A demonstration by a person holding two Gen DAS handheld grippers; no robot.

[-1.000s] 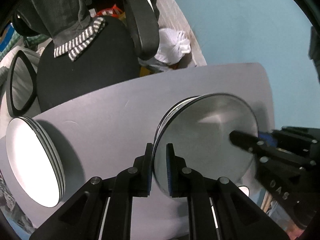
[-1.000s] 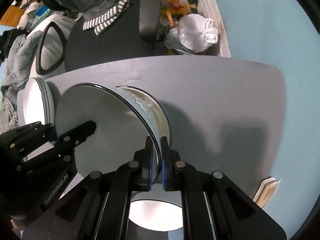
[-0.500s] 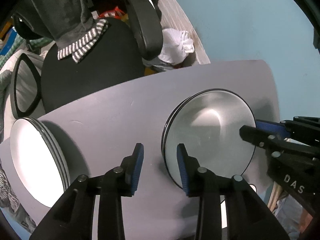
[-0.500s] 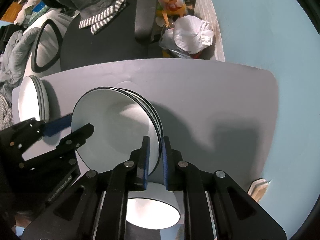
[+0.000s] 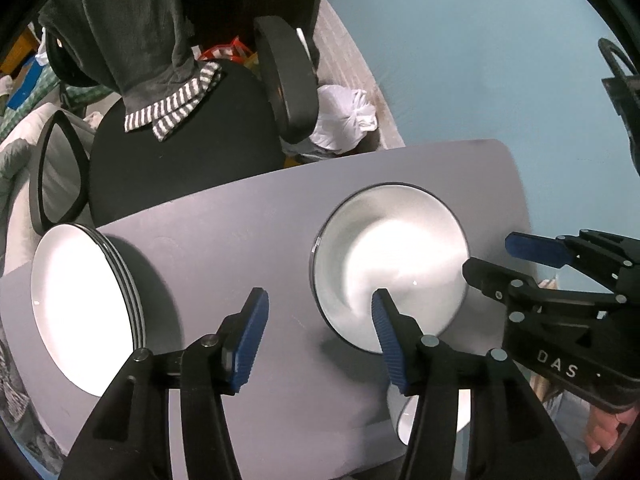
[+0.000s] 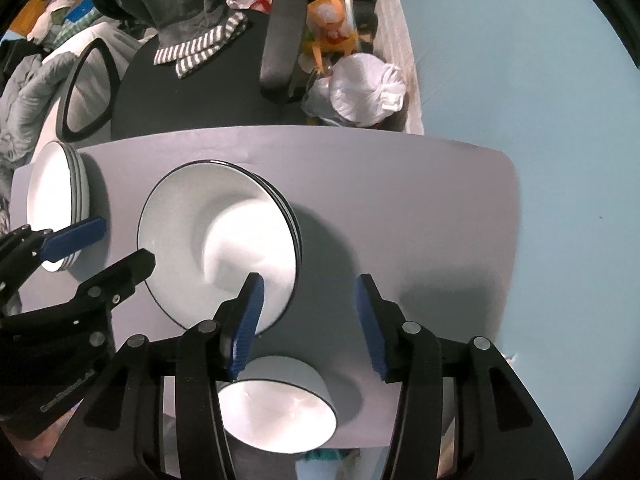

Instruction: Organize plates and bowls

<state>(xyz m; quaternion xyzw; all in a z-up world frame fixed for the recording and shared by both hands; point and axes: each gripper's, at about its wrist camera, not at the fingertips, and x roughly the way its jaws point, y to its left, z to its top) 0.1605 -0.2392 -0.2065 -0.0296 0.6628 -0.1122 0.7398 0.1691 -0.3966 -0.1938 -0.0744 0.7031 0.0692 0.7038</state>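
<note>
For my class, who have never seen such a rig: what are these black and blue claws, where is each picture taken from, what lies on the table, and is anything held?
A person holds two hand tools, each with a camera looking along its two fingers. One picture looks past the left claw, the other past the right claw. On the grey table lie a middle stack of plates, a second stack of plates and a bowl. Both claws have just been opening; their jaws stand open over the middle stack, holding nothing.
</note>
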